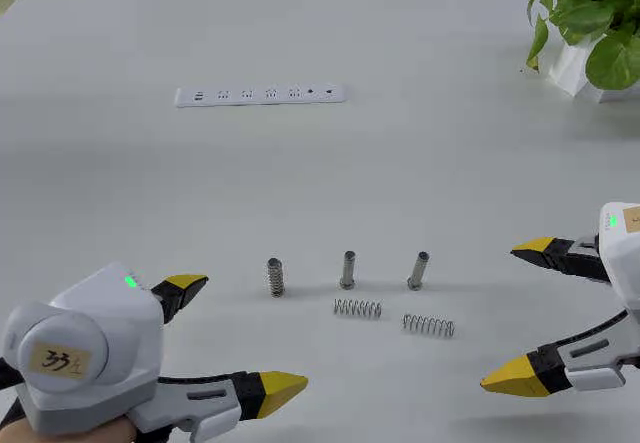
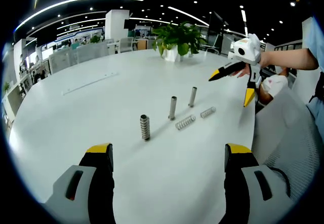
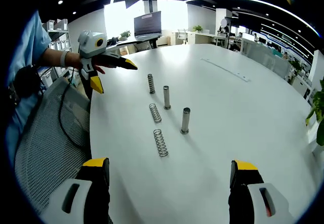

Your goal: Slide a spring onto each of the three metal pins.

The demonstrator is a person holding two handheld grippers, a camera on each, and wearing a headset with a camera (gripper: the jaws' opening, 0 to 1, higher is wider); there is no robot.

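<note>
Three metal pins stand upright in a row on the white table (image 1: 400, 143). The left pin (image 1: 275, 277) wears a spring around it. The middle pin (image 1: 347, 269) and the right pin (image 1: 418, 270) are bare. Two loose springs lie flat just in front of them, one (image 1: 357, 308) below the middle pin and one (image 1: 428, 325) below the right pin. My left gripper (image 1: 243, 336) is open at the near left, empty, short of the sprung pin (image 2: 145, 127). My right gripper (image 1: 523, 313) is open at the near right, empty, right of the loose springs (image 3: 160, 142).
A white power strip (image 1: 260, 94) lies farther back on the table. A potted green plant (image 1: 590, 23) stands at the far right corner. In the gripper views a mesh chair (image 3: 48, 148) sits by the table's near edge.
</note>
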